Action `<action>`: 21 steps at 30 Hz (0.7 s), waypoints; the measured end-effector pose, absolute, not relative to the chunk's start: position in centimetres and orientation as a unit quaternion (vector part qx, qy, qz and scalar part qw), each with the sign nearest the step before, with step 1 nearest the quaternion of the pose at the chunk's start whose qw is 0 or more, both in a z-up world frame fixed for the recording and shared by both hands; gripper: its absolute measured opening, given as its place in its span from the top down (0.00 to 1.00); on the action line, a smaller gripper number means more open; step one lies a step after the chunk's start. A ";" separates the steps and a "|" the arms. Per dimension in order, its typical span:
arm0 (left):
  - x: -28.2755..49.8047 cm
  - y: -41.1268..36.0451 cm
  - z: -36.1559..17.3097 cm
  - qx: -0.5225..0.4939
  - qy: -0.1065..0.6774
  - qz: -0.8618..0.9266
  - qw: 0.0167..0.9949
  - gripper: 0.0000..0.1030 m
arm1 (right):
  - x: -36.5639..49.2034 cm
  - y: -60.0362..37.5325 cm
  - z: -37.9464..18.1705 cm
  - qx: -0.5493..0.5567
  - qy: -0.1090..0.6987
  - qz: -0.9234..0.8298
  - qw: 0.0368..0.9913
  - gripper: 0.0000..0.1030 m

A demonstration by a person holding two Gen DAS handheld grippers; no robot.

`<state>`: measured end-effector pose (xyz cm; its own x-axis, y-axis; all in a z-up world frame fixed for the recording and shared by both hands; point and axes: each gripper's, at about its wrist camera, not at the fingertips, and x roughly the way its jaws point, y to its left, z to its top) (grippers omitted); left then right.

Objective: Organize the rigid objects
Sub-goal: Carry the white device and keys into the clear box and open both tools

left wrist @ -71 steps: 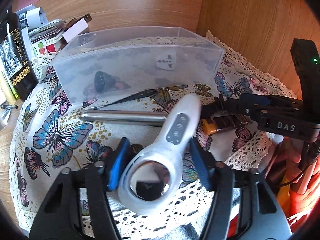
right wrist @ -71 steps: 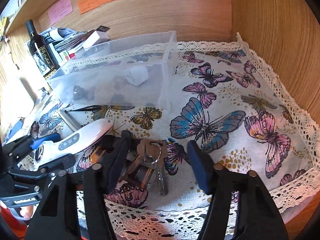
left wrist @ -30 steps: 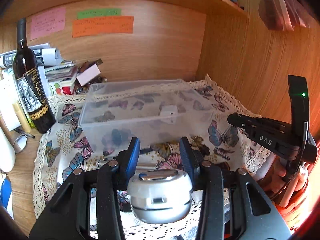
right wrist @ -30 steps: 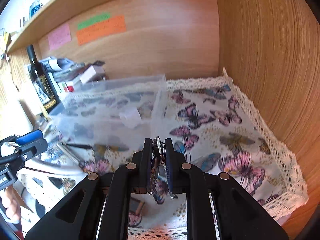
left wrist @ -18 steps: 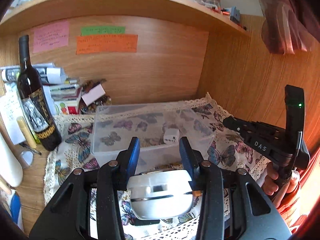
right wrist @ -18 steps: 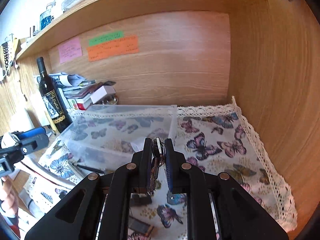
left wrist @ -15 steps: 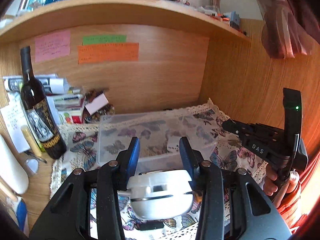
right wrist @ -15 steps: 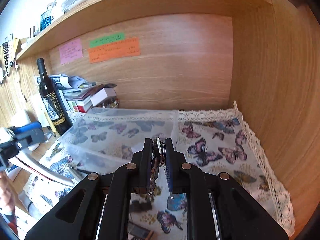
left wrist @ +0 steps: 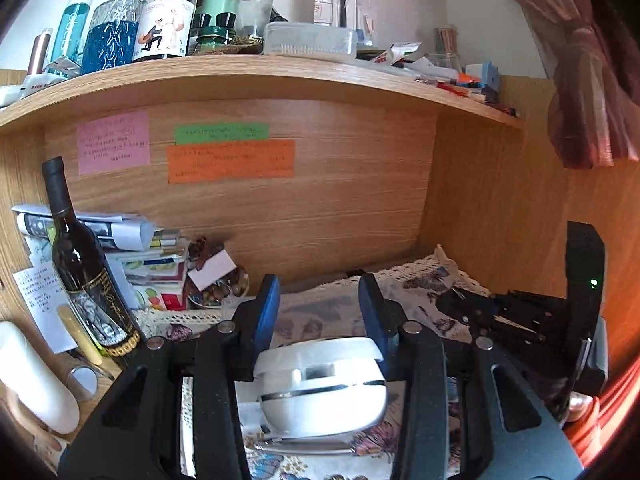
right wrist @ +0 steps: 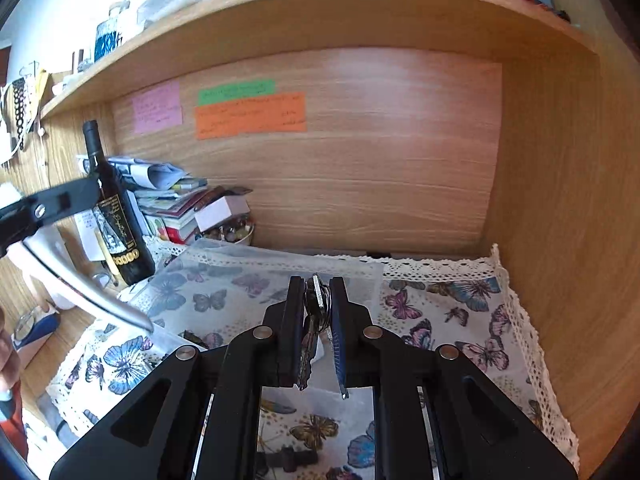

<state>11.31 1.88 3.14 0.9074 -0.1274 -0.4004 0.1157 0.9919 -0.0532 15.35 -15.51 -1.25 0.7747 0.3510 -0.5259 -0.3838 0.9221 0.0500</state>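
Note:
My left gripper point(left wrist: 318, 300) is shut on a white handheld magnifier with a chrome rim point(left wrist: 322, 388), held high above the butterfly cloth point(left wrist: 424, 284). It shows at the left of the right wrist view, where the magnifier point(right wrist: 80, 292) hangs down over the near corner of the clear plastic bin point(right wrist: 224, 280). My right gripper point(right wrist: 316, 292) is shut on a bunch of keys point(right wrist: 316, 320) that hangs between the jaws, above the bin's right part. The right gripper also shows at the right of the left wrist view point(left wrist: 456, 304).
A wine bottle point(right wrist: 112, 208) stands left of the bin, with stacked books and papers point(right wrist: 172, 200) behind. A silver rod point(left wrist: 304, 446) lies on the cloth below the left gripper. Wooden walls close the back and right. A shelf with bottles point(left wrist: 160, 12) is overhead.
Both grippers have risen further and tilted up, each keeping its object. The bin and cloth have dropped lower in both views, and the upper shelf has come into sight.

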 end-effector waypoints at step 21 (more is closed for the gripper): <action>20.2 2.1 -5.5 -0.023 0.318 -0.063 0.946 0.60 | 18.4 -14.2 -5.4 -0.042 0.338 0.202 0.918 0.89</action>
